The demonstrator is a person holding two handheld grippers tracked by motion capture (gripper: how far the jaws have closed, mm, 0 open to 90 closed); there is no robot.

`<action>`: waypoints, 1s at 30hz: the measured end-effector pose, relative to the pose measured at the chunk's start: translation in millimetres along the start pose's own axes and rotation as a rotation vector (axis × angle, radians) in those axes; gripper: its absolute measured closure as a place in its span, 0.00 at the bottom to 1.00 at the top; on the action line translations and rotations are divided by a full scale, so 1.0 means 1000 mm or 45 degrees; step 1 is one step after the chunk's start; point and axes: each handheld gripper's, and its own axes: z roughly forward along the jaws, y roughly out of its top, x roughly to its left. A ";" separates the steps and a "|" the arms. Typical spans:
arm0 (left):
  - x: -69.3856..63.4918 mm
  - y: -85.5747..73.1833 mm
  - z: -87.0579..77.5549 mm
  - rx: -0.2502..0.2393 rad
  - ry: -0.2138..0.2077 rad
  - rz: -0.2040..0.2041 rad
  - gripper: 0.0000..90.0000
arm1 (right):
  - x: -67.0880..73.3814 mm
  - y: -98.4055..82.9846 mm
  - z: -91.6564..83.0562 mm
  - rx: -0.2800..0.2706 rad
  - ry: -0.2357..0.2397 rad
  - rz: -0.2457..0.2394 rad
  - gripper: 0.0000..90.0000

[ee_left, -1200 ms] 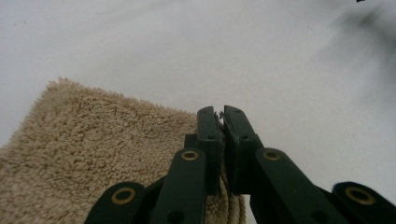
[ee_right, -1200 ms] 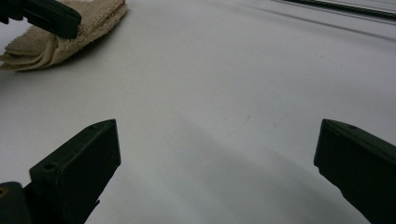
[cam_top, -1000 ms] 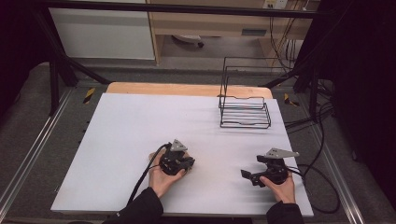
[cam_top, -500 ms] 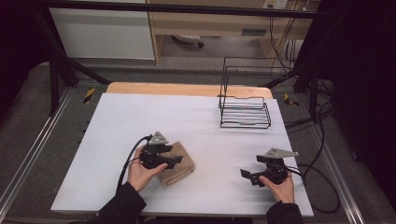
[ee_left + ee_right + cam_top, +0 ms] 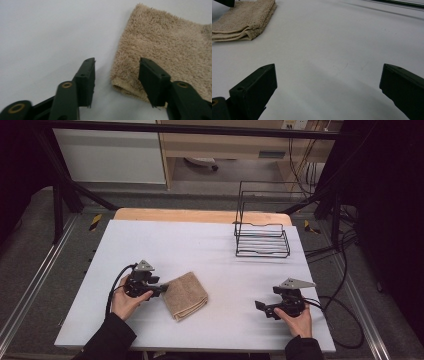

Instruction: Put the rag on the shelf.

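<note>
A white table top (image 5: 210,245) on a wooden board stands in a dim workspace, with cabinets behind and cables trailing off the right side.

Left side: the left gripper (image 5: 159,290) sits low over the table, held in a hand (image 5: 125,301) entering from the bottom edge. Its jaws stand apart. A folded tan towel (image 5: 186,295) lies flat just to its right, at the front-left of the table. In the left gripper view the jaws straddle the towel's near folded corner (image 5: 125,86): one jaw over bare table, the other over the pile. The towel's long axis runs away from the gripper, toward the table's middle.

Centre rear: an empty black wire rack (image 5: 262,237) stands well apart from the towel.

Right side: the right gripper (image 5: 262,309) rests near the front-right edge, jaws wide apart, holding nothing, towel far off at upper left in its view.

Judgement: the left gripper is plainly the nearer; any grasp of the towel falls to it.
</note>
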 end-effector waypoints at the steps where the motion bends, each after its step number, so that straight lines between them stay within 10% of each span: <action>1: 0.000 0.000 0.001 0.015 -0.005 0.011 0.56 | 0.002 0.001 0.001 -0.002 -0.002 -0.002 0.02; 14: -0.001 -0.004 0.005 0.052 -0.076 0.002 0.85 | 0.047 0.026 0.026 -0.016 0.003 -0.011 0.05; 30: -0.009 -0.006 0.007 0.039 -0.025 0.067 0.89 | 0.112 0.053 0.090 0.047 0.014 -0.023 0.25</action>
